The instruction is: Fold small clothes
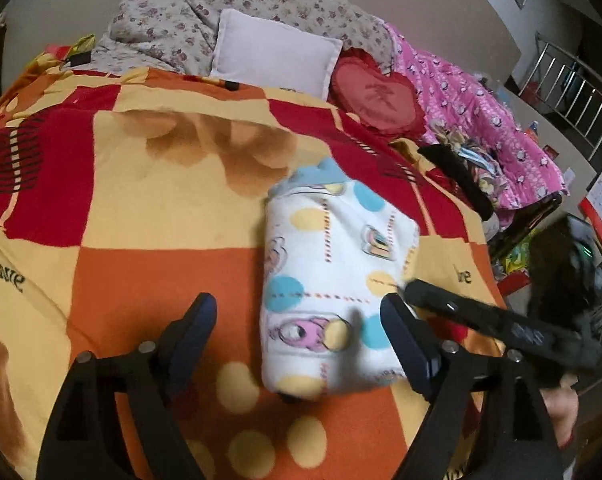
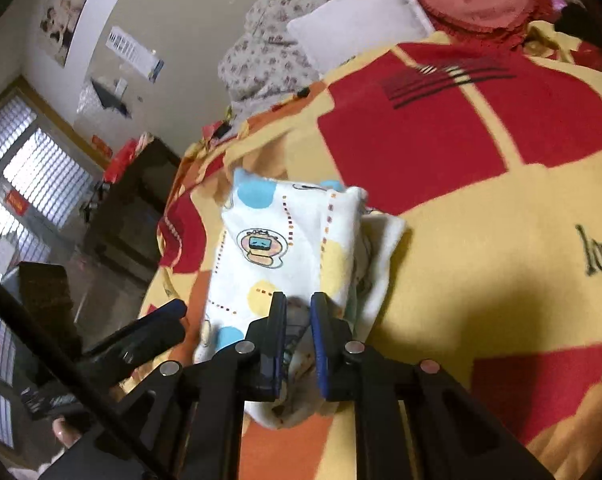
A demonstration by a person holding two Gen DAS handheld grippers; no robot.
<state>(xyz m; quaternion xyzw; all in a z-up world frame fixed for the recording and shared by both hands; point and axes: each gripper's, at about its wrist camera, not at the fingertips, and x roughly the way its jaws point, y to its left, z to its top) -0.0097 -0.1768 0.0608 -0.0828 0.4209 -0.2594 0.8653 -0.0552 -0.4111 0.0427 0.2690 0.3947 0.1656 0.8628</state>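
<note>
Right gripper (image 2: 297,312) pinches the folded garment's (image 2: 277,248) near edge, bottom centre; left gripper (image 1: 297,320) gapes, holding nothing. Judgement: lifting by one edge could unroll the folds.

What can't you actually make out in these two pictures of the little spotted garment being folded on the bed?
- Spotted garment: its type; folded into a bundle in both views.
- Its near edge, right wrist view: hidden behind the right gripper, jaws nearly shut on it.
- Its underside, left wrist view: hidden against the blanket; the left gripper is open.
- Red heart cushion: its character is blurred.
</note>
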